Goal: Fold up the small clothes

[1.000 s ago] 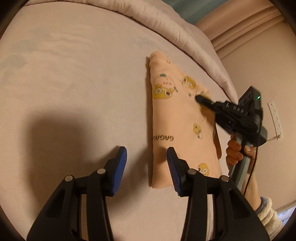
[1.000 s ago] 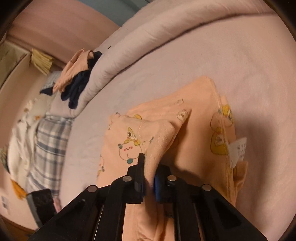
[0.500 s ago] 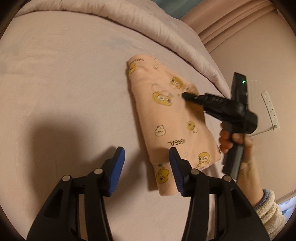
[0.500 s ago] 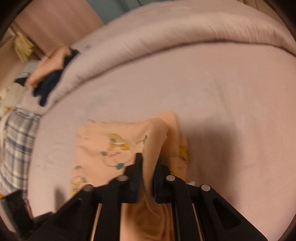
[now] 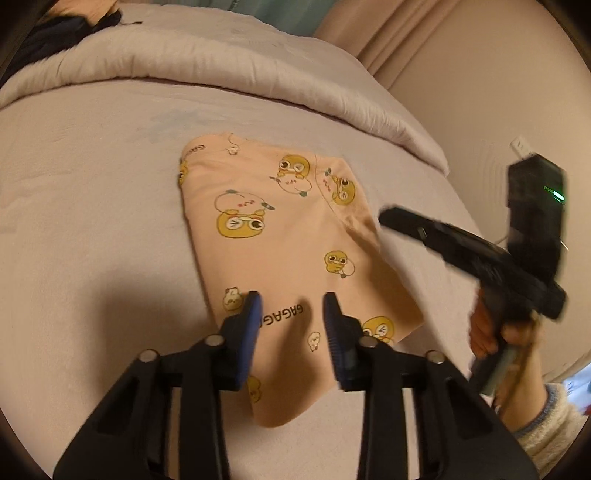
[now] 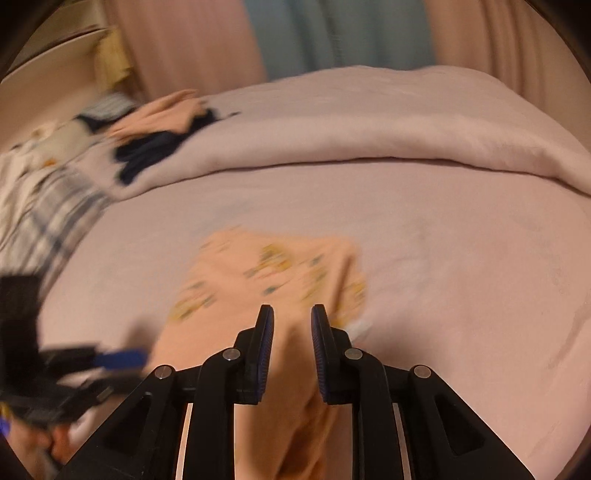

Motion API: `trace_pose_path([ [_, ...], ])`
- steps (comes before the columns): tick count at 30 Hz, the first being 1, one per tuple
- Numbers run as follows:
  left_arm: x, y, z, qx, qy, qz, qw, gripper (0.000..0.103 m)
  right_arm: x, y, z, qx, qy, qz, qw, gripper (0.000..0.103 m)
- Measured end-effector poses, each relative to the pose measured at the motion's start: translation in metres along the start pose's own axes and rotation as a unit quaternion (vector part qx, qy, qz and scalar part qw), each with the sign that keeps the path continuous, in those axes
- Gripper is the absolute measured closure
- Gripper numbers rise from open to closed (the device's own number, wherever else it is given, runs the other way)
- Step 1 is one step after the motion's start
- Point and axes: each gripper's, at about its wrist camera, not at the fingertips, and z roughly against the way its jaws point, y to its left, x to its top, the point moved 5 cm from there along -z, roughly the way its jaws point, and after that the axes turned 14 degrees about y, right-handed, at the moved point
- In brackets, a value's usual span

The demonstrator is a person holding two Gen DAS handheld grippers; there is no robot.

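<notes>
Now the peach garment [image 5: 291,266], printed with yellow cartoon ducks, lies folded flat on the pink bed [image 5: 92,229], just beyond both sets of fingers. Left gripper [image 5: 293,308] has just narrowed, right gripper [image 6: 292,321] just parted; neither holds cloth. Curtains [image 6: 332,33] hang behind.

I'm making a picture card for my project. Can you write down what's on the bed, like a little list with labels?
surface: bed sheet, pale pink
garment: peach baby cloth with yellow cartoon print, folded, lying flat
left gripper: open above the cloth's near end, jaws just narrowed, nothing pressed between them
right gripper: open, jaws just parted, cloth below them, not pinched
behind: rolled duvet
far side: pile of other clothes, blurred
</notes>
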Motion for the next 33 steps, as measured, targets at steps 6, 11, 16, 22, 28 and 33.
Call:
trace_pose_path([
  [6,-0.003,0.001,-0.027,0.035,0.035,-0.018,0.9986,0.076,-0.034,-0.01,-0.035,-0.051,0.059,0.015,0.997,0.083],
  [11,-0.003,0.003,-0.022,0.029,0.038,-0.011,0.9988,0.076,-0.032,-0.017,-0.028,-0.034,0.054,-0.005,0.998,0.083],
  [16,-0.026,-0.002,-0.013,0.019,0.03,-0.015,0.9992,0.076,-0.047,-0.001,-0.007,-0.026,0.03,0.018,0.999,0.083],
  [22,-0.048,-0.003,-0.029,0.018,0.045,-0.005,0.9988,0.076,-0.071,-0.004,-0.032,-0.043,0.074,0.022,0.996,0.083],
  [28,-0.05,-0.002,-0.021,-0.008,0.049,0.017,0.9986,0.073,-0.078,-0.009,-0.02,0.001,0.07,-0.013,0.997,0.071],
  [33,-0.057,0.022,-0.002,-0.082,0.026,0.089,0.9924,0.052,-0.09,-0.019,0.001,0.076,0.054,-0.064,0.994,0.038],
])
